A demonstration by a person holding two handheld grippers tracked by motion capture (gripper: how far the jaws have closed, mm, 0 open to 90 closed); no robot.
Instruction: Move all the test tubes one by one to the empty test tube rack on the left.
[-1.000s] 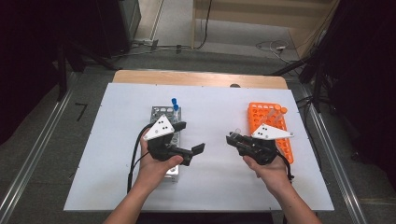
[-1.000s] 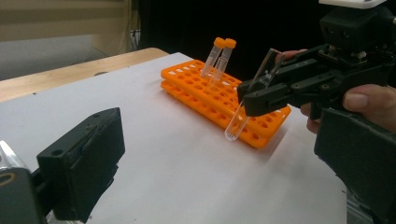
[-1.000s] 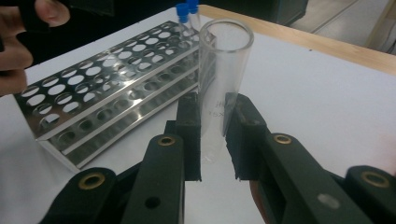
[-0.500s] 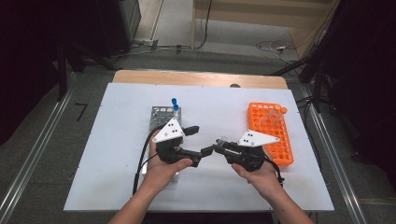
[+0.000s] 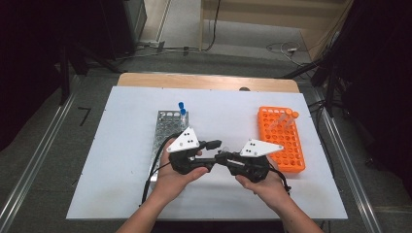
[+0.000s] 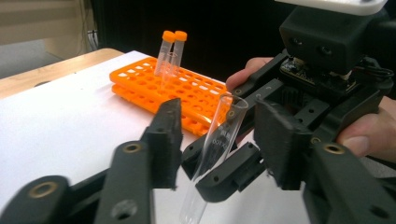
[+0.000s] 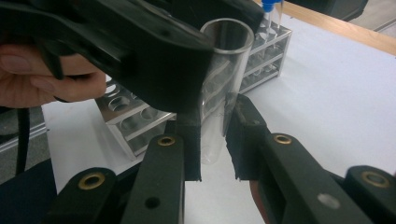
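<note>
On the white table (image 5: 121, 145) a grey metal rack (image 5: 167, 127) stands to the left and an orange rack (image 5: 282, 138) to the right. Between them, the right gripper (image 7: 212, 135) pinches a clear glass tube (image 6: 219, 140), uncapped and held in the air. The left gripper (image 6: 215, 135) has just been closing around it, pads not yet pressing. The tube looks light, stiff, slick and breakable, so a gentle mid-wall hold seems best.
</note>
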